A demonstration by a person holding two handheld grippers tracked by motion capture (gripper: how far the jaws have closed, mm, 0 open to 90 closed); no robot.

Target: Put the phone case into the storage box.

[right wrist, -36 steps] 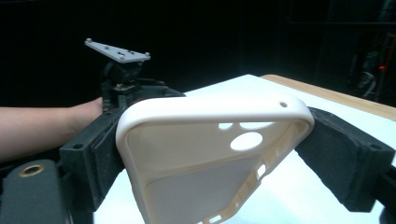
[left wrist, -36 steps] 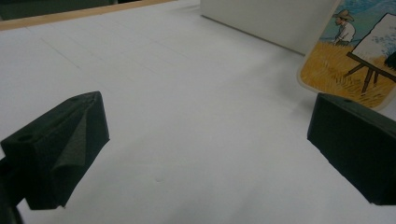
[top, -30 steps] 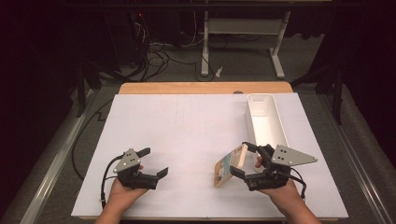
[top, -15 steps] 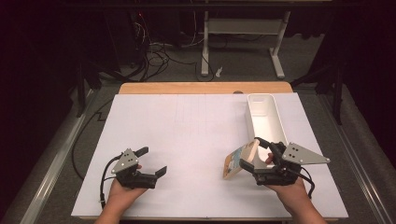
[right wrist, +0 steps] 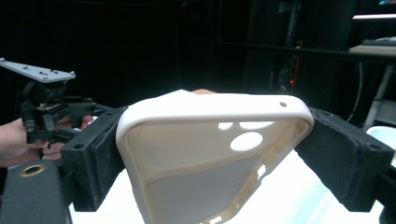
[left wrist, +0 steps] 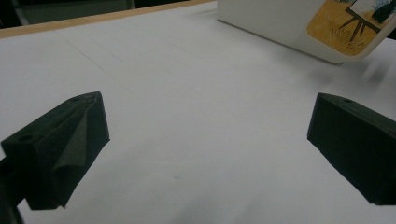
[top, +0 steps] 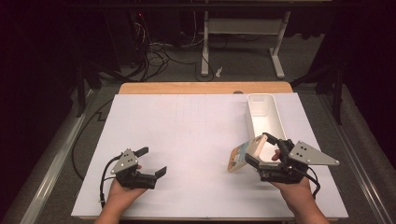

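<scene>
A cream phone case (top: 242,157) with an orange picture on its back is held off the white table sheet (top: 187,130), tilted. My right gripper (top: 262,149) is shut on its two long edges at the front right. In the right gripper view the case's hollow inside (right wrist: 201,158) faces me, camera holes at the top, between the pads (right wrist: 100,154). My left gripper (top: 152,161) rests at the front left, open and with nothing in it. Between its jaws in the left gripper view (left wrist: 205,140) lies bare sheet, and the case's back (left wrist: 345,23) shows top right.
A long white tray (top: 249,114) stands at the right, just beyond the right gripper. The wooden table edge (top: 201,87) runs along the back. Cables and desk legs lie on the dark floor beyond. In the right gripper view, the left gripper (right wrist: 46,112) is at the left.
My right gripper has carried the phone case to the right and a little farther from me, toward the tray. The left gripper has stayed nearly in place.
</scene>
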